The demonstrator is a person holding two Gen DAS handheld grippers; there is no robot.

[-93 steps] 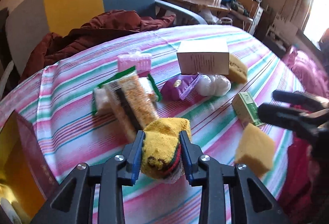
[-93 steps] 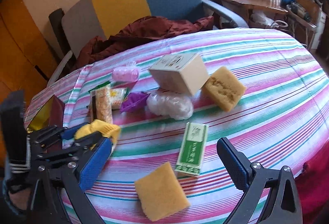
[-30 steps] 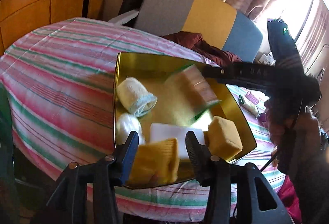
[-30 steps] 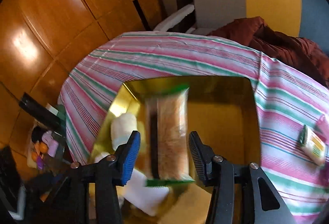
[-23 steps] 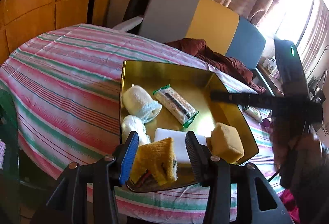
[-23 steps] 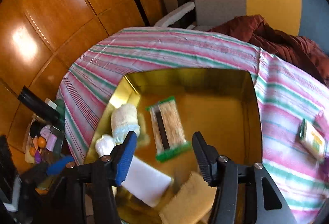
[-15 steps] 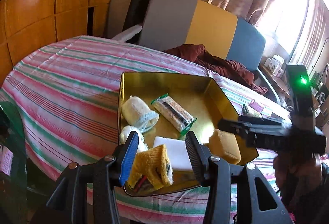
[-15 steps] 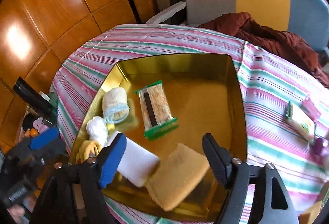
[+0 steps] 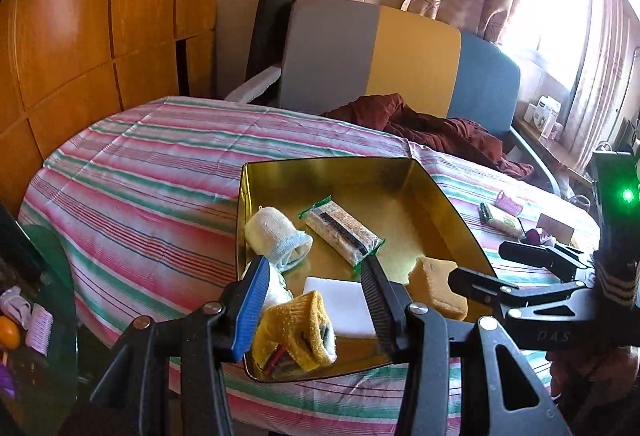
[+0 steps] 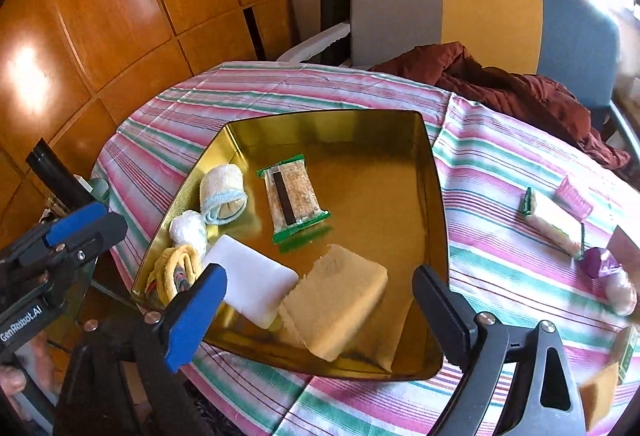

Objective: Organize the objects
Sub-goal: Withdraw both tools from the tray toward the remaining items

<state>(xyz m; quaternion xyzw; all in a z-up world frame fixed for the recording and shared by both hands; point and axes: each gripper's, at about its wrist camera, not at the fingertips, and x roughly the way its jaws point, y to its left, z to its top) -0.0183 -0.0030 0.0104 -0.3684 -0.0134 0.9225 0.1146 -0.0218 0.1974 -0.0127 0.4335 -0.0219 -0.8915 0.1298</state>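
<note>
A gold tray [image 9: 452,211] [image 10: 434,171] sits on the striped table. In it lie a yellow sock [image 9: 298,328] [image 10: 176,272], a white rolled sock [image 9: 276,238] [image 10: 222,193], a white ball [image 10: 188,228], a white pad [image 9: 342,302] [image 10: 252,282], a snack bar [image 9: 342,228] [image 10: 294,197] and a yellow sponge [image 9: 438,286] [image 10: 338,304]. My left gripper [image 9: 314,280] is open and empty above the tray's near corner. My right gripper [image 10: 320,300] is open and empty above the tray's near edge.
More items lie on the cloth to the right: a green-ended packet [image 10: 554,222], a pink roller [image 10: 576,197], a purple wrapper [image 10: 600,262], another sponge [image 10: 598,392]. A chair [image 10: 444,3] with a maroon garment [image 10: 512,91] stands behind. Wooden panels are at left.
The yellow sock and the snack bar were let go and now lie in the tray. Both grippers have opened and drawn back from the tray.
</note>
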